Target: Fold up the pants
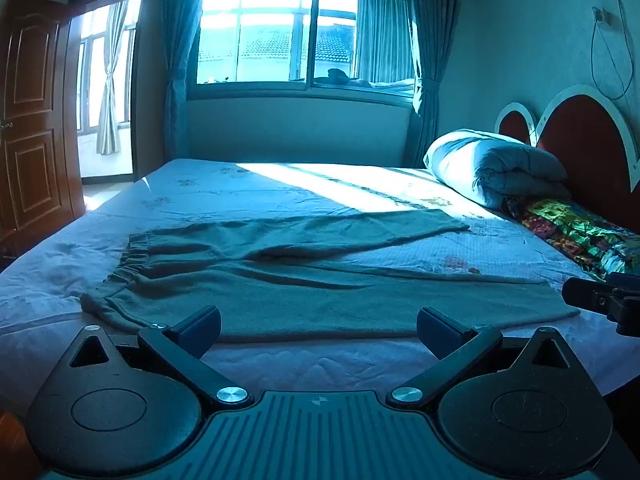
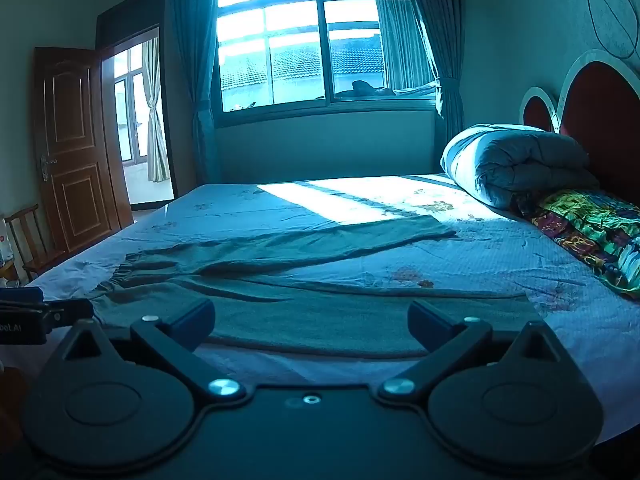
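Observation:
Grey-green pants (image 1: 304, 280) lie spread flat on the bed (image 1: 200, 196), elastic waistband at the left, both legs running right and splayed apart. They also show in the right wrist view (image 2: 312, 304). My left gripper (image 1: 318, 326) is open and empty at the near edge of the near leg, toward the waist end. My right gripper (image 2: 310, 320) is open and empty at the same near edge, further toward the hem. The right gripper's tip shows at the right of the left wrist view (image 1: 600, 300); the left gripper shows at the left of the right wrist view (image 2: 36, 316).
A rolled grey quilt (image 1: 500, 168) and a colourful patchwork cloth (image 1: 576, 232) lie by the red headboard (image 1: 580, 132) at the right. A window (image 1: 296, 32) is behind the bed. An open wooden door (image 1: 36, 120) and a chair (image 2: 28, 236) stand at the left.

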Tool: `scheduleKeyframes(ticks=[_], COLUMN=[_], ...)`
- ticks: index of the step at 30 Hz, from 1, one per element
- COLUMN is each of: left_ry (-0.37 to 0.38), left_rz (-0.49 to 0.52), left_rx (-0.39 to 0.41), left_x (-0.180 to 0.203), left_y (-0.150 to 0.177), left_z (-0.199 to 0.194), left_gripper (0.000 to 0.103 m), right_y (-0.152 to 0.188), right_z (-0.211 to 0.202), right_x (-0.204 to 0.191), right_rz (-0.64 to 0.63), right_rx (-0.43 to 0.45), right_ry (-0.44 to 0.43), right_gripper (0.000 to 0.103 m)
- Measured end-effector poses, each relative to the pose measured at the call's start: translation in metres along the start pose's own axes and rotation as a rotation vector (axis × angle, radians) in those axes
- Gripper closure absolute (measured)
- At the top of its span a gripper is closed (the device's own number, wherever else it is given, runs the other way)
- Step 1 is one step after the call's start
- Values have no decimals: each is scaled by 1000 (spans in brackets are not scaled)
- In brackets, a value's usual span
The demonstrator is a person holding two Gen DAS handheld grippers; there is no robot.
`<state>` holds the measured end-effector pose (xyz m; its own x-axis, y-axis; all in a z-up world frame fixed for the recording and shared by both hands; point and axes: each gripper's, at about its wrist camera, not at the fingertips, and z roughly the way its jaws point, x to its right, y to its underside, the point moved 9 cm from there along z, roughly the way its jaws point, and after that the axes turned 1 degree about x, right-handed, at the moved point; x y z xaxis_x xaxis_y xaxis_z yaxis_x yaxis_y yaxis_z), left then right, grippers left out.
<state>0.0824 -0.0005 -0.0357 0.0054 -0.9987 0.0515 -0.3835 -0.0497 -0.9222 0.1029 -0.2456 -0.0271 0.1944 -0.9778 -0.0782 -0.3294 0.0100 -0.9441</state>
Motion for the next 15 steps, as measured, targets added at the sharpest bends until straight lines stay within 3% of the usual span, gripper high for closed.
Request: scheduleKeyframes(ticks=[15], left_ry=[0], left_rz=[14], left_rx=[-16], left_x=[0], left_y=[2], left_z=[1], left_gripper=[0], right_y=[5], right_z=[0], right_x=[-2], right_rz=[3], right_rx=[-6], right_ry=[5], right_gripper=[6])
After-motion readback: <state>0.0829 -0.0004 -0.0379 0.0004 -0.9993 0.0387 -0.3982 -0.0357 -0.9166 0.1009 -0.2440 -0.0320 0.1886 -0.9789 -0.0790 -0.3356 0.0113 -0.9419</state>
